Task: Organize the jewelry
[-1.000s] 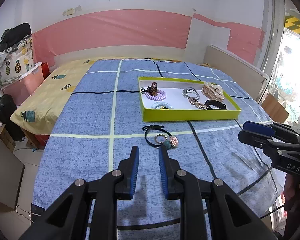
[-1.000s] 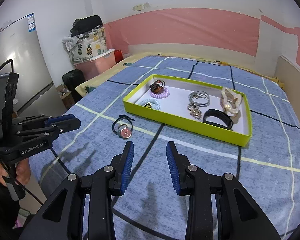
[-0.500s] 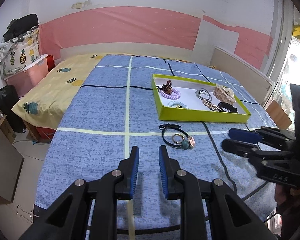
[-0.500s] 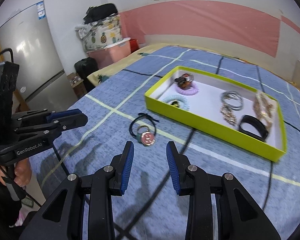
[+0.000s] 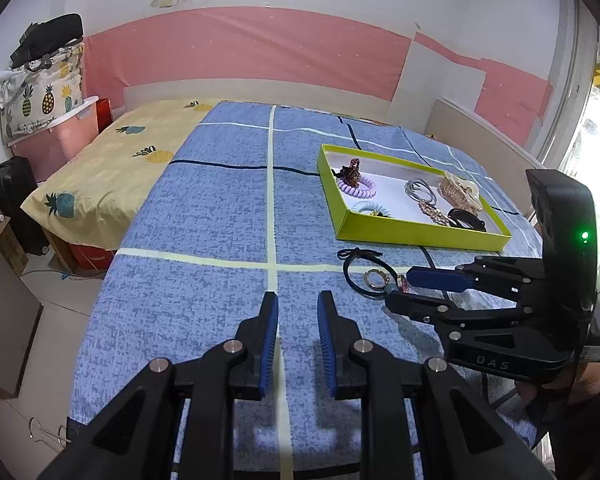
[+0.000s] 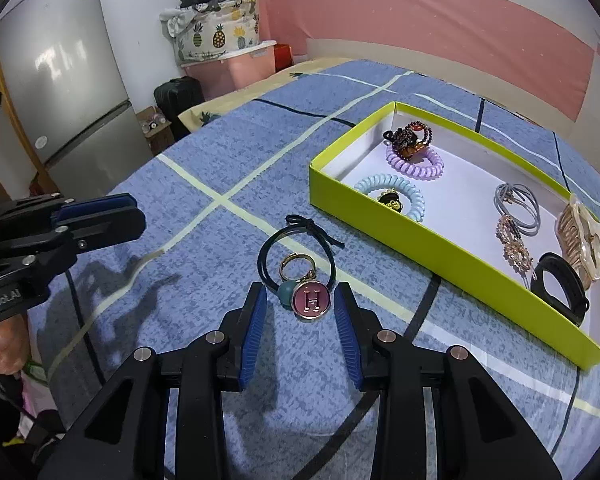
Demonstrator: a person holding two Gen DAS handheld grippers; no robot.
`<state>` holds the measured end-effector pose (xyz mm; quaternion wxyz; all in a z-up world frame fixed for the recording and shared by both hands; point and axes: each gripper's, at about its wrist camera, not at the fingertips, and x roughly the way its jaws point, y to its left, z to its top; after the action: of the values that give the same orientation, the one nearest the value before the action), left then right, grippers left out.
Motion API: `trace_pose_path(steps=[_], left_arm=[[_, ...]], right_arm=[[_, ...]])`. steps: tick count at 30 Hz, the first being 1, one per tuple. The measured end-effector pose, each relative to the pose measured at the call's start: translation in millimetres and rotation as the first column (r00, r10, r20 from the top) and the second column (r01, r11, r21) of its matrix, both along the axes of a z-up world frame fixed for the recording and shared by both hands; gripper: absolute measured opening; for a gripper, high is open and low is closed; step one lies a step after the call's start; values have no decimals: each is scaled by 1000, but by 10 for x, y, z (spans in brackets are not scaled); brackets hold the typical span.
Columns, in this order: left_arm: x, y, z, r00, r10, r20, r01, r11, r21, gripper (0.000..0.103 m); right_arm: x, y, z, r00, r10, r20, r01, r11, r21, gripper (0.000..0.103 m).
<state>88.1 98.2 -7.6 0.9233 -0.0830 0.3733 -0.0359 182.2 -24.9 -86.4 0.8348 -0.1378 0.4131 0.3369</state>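
A: While your right gripper (image 6: 300, 312) brackets the charm tie (image 6: 298, 264) on the bed (image 6: 180, 200), why are its fingers wide?

B: To straddle it; the tray (image 6: 440, 236) lies near. Your left gripper (image 5: 298, 340) waits narrow, empty.

Left wrist view: high over the bed (image 5: 204, 216), facing the pink wall, tray (image 5: 420, 236) far right. Right wrist view: low, close above the charm hair tie (image 6: 300, 268), facing the fridge corner. Shared: tray, hair tie, bedspread.

Black hair tie (image 6: 296, 254) with gold ring and pink "H" charm (image 6: 311, 301) lies flat between the right gripper's (image 6: 300, 316) spread fingertips, the green tray (image 6: 440, 240) just beyond.
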Motion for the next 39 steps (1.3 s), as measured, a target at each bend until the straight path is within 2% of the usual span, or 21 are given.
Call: trace_pose_path(steps=[4, 7, 12, 21, 24, 28, 33, 39], left_arm=[[-1, 15, -7, 1000, 0, -1, 0, 1000, -5, 21], [-7, 23, -4, 1000, 3, -2, -3, 1000, -8, 21], [-11, 19, -3, 1000, 7, -3, -7, 1000, -7, 21], [20, -29, -18, 1000, -6, -16, 6, 1000, -13, 21], [61, -101, -33, 999, -27, -26, 26, 1000, -12, 21], [145, -252, -60, 997, -73, -34, 72, 997, -12, 30], [293, -495, -107, 990, -135, -47, 135, 991, -3, 32], [493, -705, -186, 983, -166, -79, 169, 985, 24, 32]], right_arm=[[28, 29, -10, 1000, -4, 3, 4, 1000, -14, 36], [23, 49, -6, 1000, -1, 8, 1, 1000, -17, 27], [-3, 28, 42, 1000, 2, 20, -2, 1000, 3, 27], [-123, -133, 299, 997, -14, 81, 8, 997, 71, 27], [-146, -277, 389, 994, -48, 95, 39, 994, 99, 27], [-174, -473, 453, 991, -95, 98, 83, 989, 122, 27], [-222, -735, 490, 985, -146, 96, 131, 981, 143, 27], [-247, -899, 487, 981, -171, 91, 156, 976, 152, 27]])
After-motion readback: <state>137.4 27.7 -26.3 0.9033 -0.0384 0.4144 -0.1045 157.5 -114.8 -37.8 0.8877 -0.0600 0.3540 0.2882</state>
